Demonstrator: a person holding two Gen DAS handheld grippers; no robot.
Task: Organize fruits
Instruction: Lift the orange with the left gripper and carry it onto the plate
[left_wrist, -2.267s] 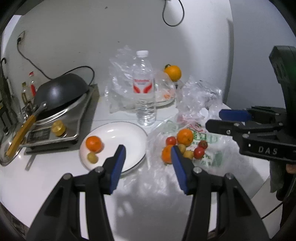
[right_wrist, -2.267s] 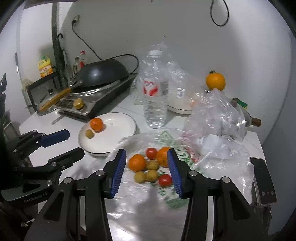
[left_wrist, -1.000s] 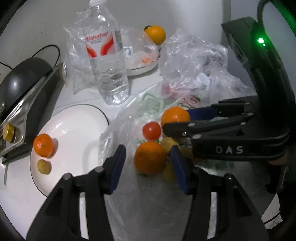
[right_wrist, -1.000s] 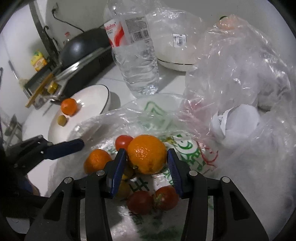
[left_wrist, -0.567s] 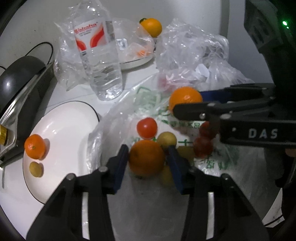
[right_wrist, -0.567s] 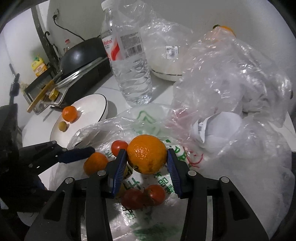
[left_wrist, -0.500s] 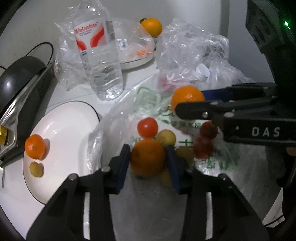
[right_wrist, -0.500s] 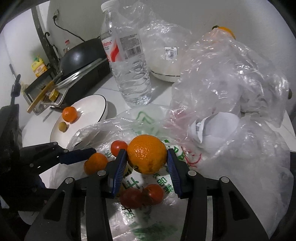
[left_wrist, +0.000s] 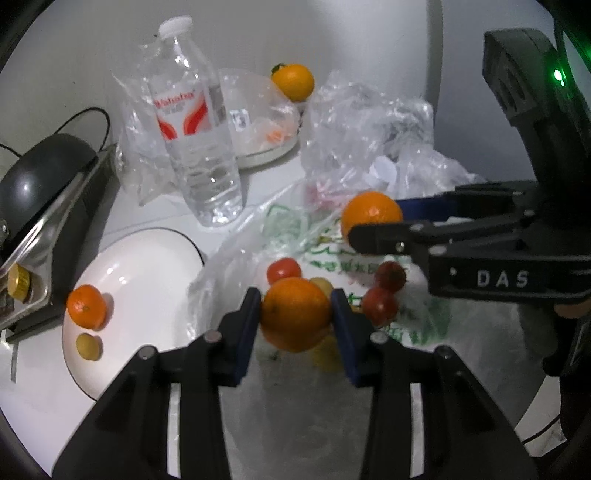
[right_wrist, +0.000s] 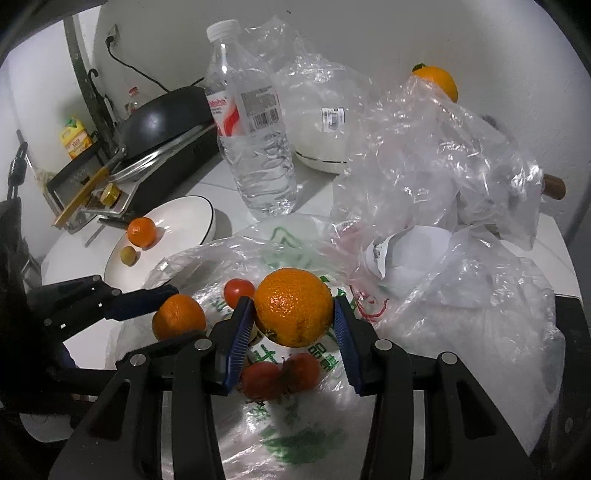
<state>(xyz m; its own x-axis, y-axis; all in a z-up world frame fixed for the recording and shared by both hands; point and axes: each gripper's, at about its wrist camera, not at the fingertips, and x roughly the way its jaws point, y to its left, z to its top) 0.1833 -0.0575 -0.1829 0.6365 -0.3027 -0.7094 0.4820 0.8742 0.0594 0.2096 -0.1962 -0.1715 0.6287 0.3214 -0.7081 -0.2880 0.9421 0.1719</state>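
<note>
My left gripper (left_wrist: 295, 314) is shut on an orange (left_wrist: 295, 319), held above the flat plastic bag (left_wrist: 332, 387). My right gripper (right_wrist: 293, 314) is shut on a second orange (right_wrist: 293, 312), also seen in the left wrist view (left_wrist: 371, 216). Red tomatoes (right_wrist: 279, 373) and small yellow fruits (left_wrist: 325, 354) lie on the bag below. A white plate (left_wrist: 147, 291) to the left holds a small orange (left_wrist: 86, 306) and a yellow fruit (left_wrist: 88, 345). Another orange (left_wrist: 293, 81) sits at the back by the wall.
A water bottle (left_wrist: 195, 125) stands behind the plate. Crumpled clear bags (right_wrist: 436, 177) lie at the right, one over a white dish (left_wrist: 266, 147). A stove with a black pan (right_wrist: 162, 122) is at the left. The table edge (left_wrist: 539, 424) is close on the right.
Both grippers closed on an orange each and lifted them off the bag. The left gripper's jaws shut on its orange within the last half second.
</note>
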